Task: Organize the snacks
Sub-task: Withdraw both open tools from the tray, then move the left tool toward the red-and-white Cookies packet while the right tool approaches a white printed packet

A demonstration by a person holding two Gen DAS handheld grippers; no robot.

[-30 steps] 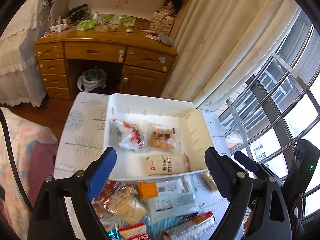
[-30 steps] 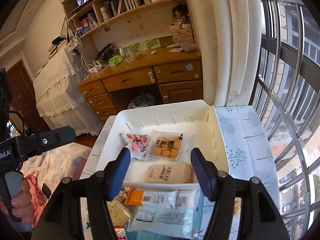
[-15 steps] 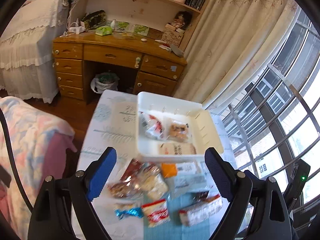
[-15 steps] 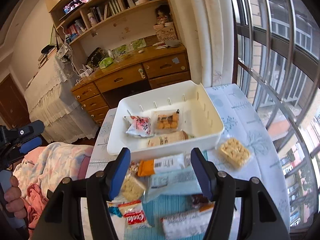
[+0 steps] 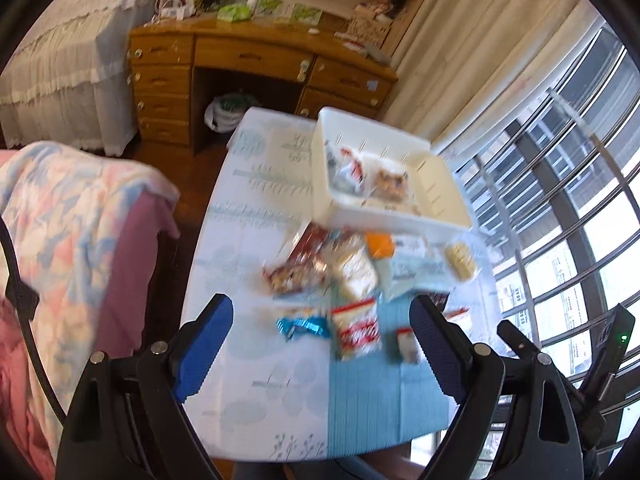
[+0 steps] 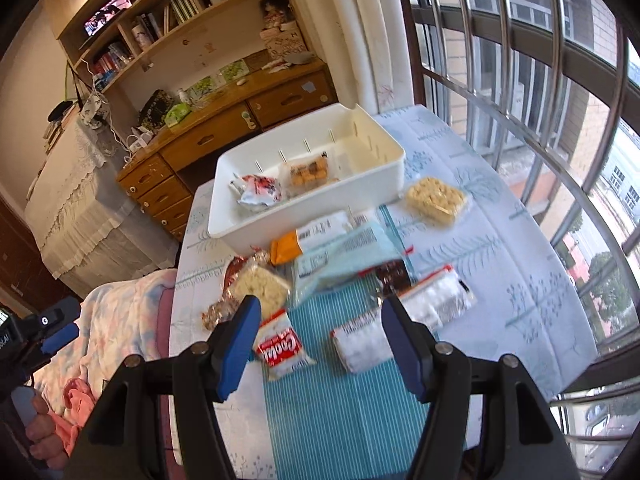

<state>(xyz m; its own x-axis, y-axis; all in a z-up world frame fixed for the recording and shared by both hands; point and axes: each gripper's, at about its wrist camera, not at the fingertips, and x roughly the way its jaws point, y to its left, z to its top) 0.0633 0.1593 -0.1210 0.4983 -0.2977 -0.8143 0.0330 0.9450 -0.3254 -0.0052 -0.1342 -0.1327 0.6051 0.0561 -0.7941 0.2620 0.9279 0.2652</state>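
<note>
Both grippers empty, jaws apart, above snack pile.
Right gripper (image 6: 320,344) & left gripper (image 5: 320,348) hold nothing. Red-white cookie pack (image 6: 280,350) nearest; loose snack packs (image 6: 344,256) at 12 o'clock; beyond, white bin (image 6: 316,216) w/ two packs inside.

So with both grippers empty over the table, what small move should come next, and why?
Probably lower the right gripper onto the red-and-white cookie packet, which lies loose just below its open jaws. The white bin holds only a few snacks, and many still lie on the table.
</note>
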